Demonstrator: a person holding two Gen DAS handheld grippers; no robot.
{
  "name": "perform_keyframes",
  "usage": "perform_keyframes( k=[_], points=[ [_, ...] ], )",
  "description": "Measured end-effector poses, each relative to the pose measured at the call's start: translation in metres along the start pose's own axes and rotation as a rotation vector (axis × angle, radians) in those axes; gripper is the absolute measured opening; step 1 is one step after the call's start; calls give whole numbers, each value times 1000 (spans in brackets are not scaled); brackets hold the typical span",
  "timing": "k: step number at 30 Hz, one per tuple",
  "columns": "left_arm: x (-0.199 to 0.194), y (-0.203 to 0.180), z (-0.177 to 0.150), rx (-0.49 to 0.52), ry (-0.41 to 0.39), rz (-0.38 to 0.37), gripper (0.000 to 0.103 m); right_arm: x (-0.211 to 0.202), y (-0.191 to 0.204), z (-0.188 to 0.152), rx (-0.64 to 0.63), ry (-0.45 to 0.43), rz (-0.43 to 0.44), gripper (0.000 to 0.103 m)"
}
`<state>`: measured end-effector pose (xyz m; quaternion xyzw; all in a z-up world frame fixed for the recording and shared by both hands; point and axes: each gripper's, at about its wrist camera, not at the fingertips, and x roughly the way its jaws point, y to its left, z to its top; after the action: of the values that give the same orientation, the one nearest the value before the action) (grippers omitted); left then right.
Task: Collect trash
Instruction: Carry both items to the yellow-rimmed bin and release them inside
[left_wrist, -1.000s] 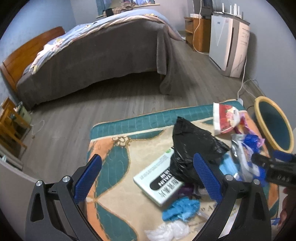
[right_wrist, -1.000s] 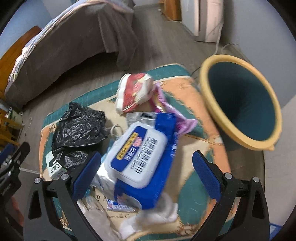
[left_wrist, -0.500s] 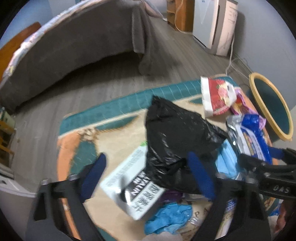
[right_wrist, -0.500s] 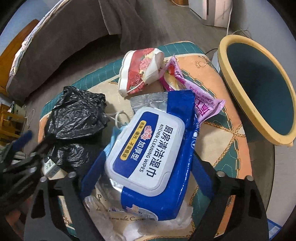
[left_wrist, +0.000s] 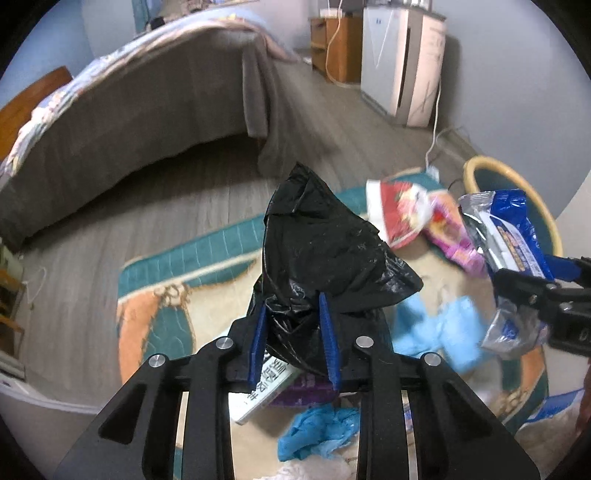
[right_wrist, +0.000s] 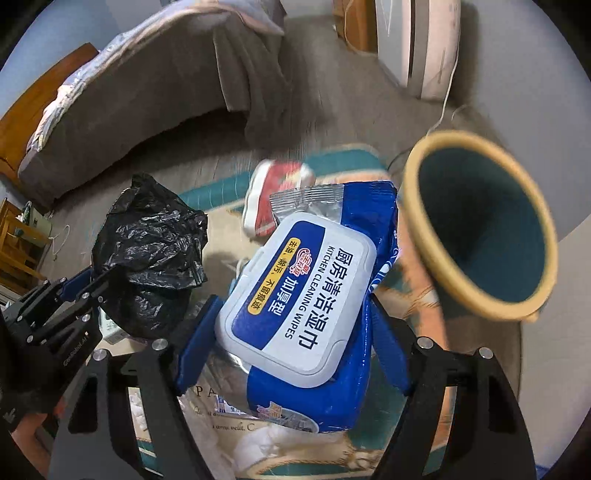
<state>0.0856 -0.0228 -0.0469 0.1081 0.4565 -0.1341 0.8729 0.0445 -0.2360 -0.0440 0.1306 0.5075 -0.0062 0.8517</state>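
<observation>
My left gripper (left_wrist: 291, 332) is shut on a crumpled black plastic bag (left_wrist: 325, 251) and holds it above the rug; the bag also shows in the right wrist view (right_wrist: 151, 251). My right gripper (right_wrist: 291, 332) is shut on a blue and white pack of kitchen wipes (right_wrist: 306, 295), lifted off the rug; the pack also shows at the right of the left wrist view (left_wrist: 513, 243). A teal bin with a yellow rim (right_wrist: 476, 221) stands just right of the pack, its mouth facing me.
On the patterned rug (left_wrist: 155, 317) lie a red and white packet (left_wrist: 399, 210), a pink wrapper (left_wrist: 454, 240), blue gloves (left_wrist: 317, 435), a white box (left_wrist: 262, 391) and white tissue (right_wrist: 255, 446). A bed (left_wrist: 129, 110) and an air purifier (left_wrist: 402, 59) stand behind.
Both grippers were open one second ago. The left has closed on the black bag and lifted it. The right has closed on the wipes pack and raised it toward the bin.
</observation>
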Motion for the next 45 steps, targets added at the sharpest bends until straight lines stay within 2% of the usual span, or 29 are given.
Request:
perform_keyframes(
  k=[5, 10, 13, 17, 22, 26, 29, 32, 34, 35, 37, 40, 45],
  points=[
    [-29, -11, 21, 0, -97, -32, 29, -53, -29, 29, -25, -97, 10, 75],
    [-41, -48, 41, 34, -152, -77, 29, -78, -91, 59, -21, -168, -70, 76],
    [-34, -83, 51, 68, -148, -115, 29, -75, -138, 67, 14, -189, -140, 76],
    [-19, -127, 63, 117, -135, -160, 29, -53, -194, 71, 107, -150, -166, 76],
    [8, -177, 77, 134, -92, -233, 29, -30, -233, 67, 144, -98, -216, 77],
    [32, -216, 85, 187, -62, -250, 29, -13, -249, 68, 185, -68, -230, 78],
    [47, -232, 88, 222, -66, -254, 33, -7, -256, 69, 224, -61, -216, 80],
    [57, -242, 87, 252, -66, -250, 46, -7, -261, 67, 249, -60, -201, 84],
    [59, -246, 87, 252, -66, -258, 62, -5, -263, 69, 249, -65, -201, 88],
    [58, -246, 87, 251, -71, -258, 64, -5, -263, 69, 247, -66, -200, 90],
    [55, -240, 84, 244, -83, -257, 77, -5, -262, 69, 247, -68, -201, 97],
    [47, -229, 82, 220, -101, -239, 92, -7, -257, 68, 241, -63, -197, 97],
    [28, -201, 80, 186, -110, -187, 95, -15, -246, 71, 222, -79, -200, 97]
  ],
)
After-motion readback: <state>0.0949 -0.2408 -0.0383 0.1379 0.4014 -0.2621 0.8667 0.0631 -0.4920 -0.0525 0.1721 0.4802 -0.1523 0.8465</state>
